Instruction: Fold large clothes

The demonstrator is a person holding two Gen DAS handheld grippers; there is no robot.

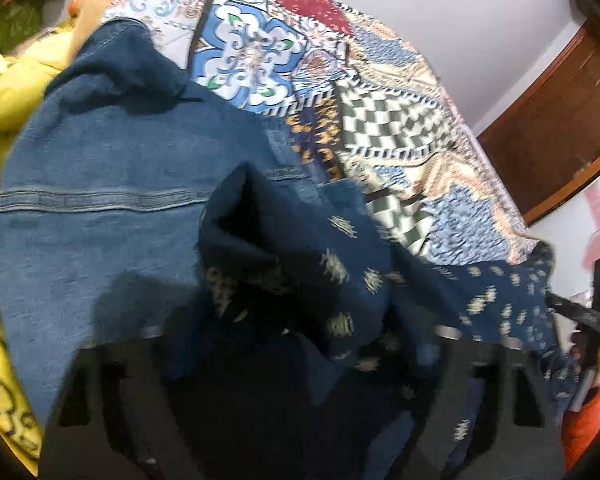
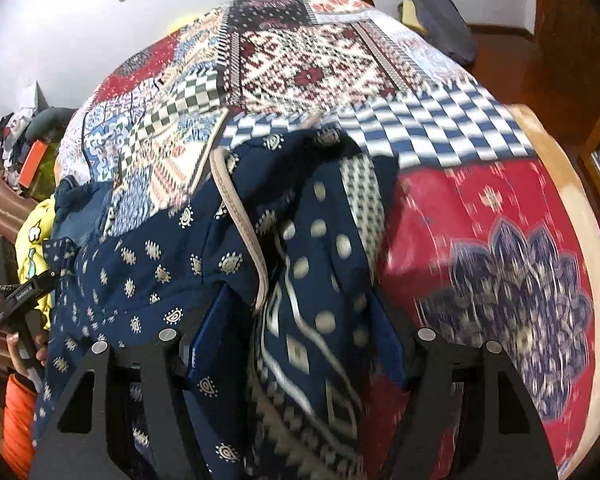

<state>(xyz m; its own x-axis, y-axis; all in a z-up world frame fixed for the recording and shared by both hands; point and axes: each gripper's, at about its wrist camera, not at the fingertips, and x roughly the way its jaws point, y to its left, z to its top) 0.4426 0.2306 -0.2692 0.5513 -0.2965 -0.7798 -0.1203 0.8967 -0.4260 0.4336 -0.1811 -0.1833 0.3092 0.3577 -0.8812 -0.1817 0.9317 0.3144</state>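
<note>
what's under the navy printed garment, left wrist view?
The navy printed garment drapes over a denim jacket on its left and the patchwork bedspread on its right. Bunched folds hide the left tongs' tips and whatever lies directly beneath.

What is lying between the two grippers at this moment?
The navy printed garment spans between them: in the right wrist view it runs from the right gripper to the left gripper at the left edge.

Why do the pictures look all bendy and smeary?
Both wrist cameras have fisheye lenses, so the patchwork bedspread bulges like a ball. In the left wrist view, motion smears the navy printed garment and the denim jacket, and the gripper sits in dark shadow. In the right wrist view, the red patch streaks most.
</note>
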